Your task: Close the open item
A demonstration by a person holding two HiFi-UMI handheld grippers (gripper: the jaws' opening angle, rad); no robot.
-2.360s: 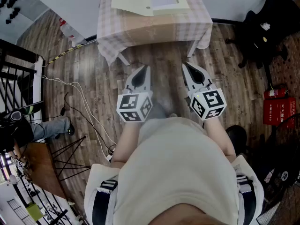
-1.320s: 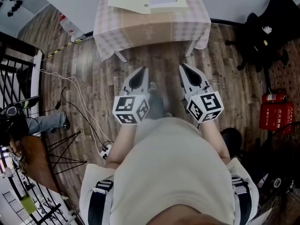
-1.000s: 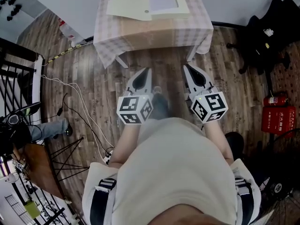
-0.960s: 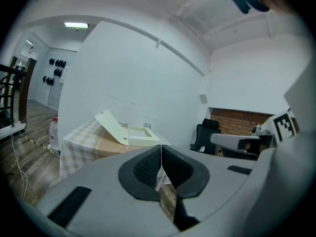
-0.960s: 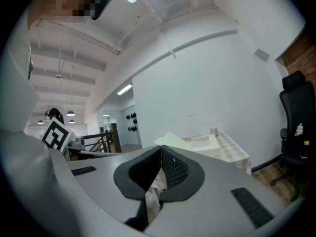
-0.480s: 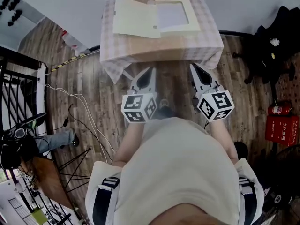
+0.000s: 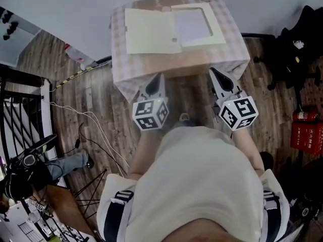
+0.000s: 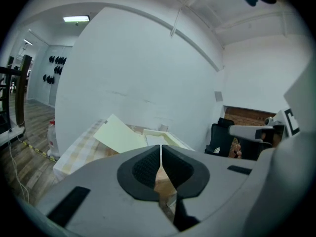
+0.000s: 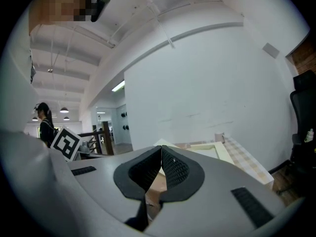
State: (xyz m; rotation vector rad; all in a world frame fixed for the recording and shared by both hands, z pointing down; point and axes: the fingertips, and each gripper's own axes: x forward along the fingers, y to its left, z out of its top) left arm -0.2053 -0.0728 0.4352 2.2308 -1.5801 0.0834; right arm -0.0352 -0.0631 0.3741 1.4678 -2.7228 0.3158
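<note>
No legible text (red box [image 7: 310, 137] print blurred)

- My head view sits above the person [image 7: 197, 185] and looks steeply down. The table [image 7: 121, 72] lies near the top edge, with the left gripper [image 7: 158, 77] and right gripper [image 7: 214, 72] just below it.
- My left gripper view rides low, looks along its own jaws and tilts up at the white wall [image 8: 148, 73]. The table is near, seen from its front left.
- My right gripper view looks the same way from the table's front right.
- All three views share the table and the flat box [image 7: 151, 32] on it. Each gripper view also catches the other gripper at its edge.
</note>
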